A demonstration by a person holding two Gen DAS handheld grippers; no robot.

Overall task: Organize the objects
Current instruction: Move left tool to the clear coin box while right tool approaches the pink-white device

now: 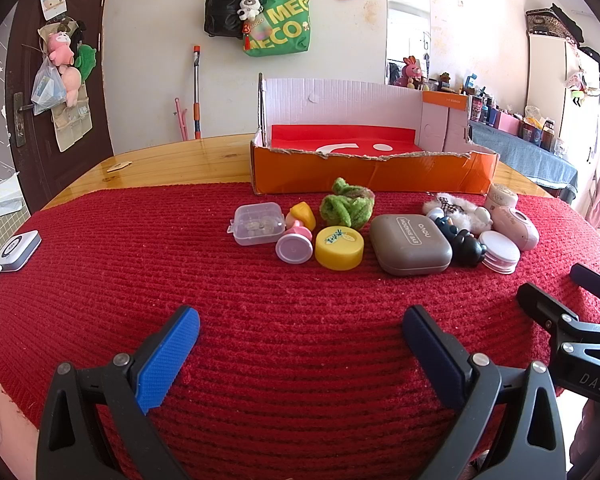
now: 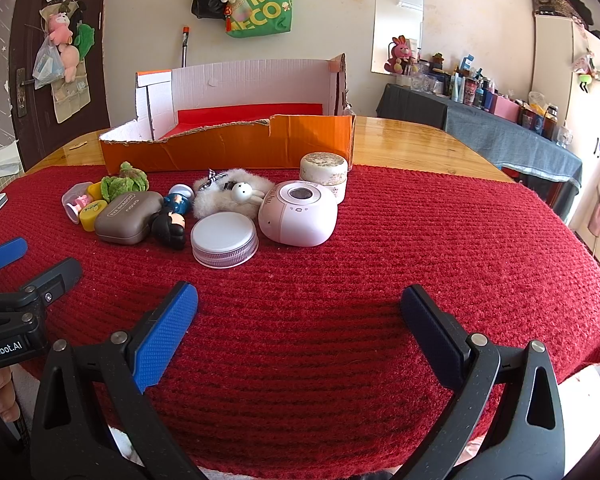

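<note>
The little things sat in a tight row across the middle of the red mat point(image 1: 260, 320), short of the far edge of the surface point(image 1: 172, 160). At the left end I had the clear plastic box point(image 1: 256, 225), a yellow-and-pink toy point(image 1: 298, 226) touching it, then the yellow round tin point(image 1: 339, 248) with the green fuzzy bundle point(image 1: 346, 204) just behind. The grey-brown case point(image 1: 411, 245) lay beside the tin, and the black-haired figurine point(image 2: 171, 226) rested against the case's right side. The white ribbed lid point(image 2: 224, 245) lay nearest me, the pink round gadget point(image 2: 298, 218) just beside it. Behind those I saw the white fluffy bunny charm point(image 2: 232, 196) and a cream jar point(image 2: 324, 174). The orange cardboard box point(image 1: 372, 172) stood open at the mat's far edge, red liner inside. My left tongs point(image 1: 300, 334) hung spread wide over the near mat, gripping nothing. My right tongs point(image 2: 298, 314) were likewise splayed apart, bare between the blue pads point(image 2: 160, 340). At the surface's left edge lay a small white device point(image 1: 16, 250).
</note>
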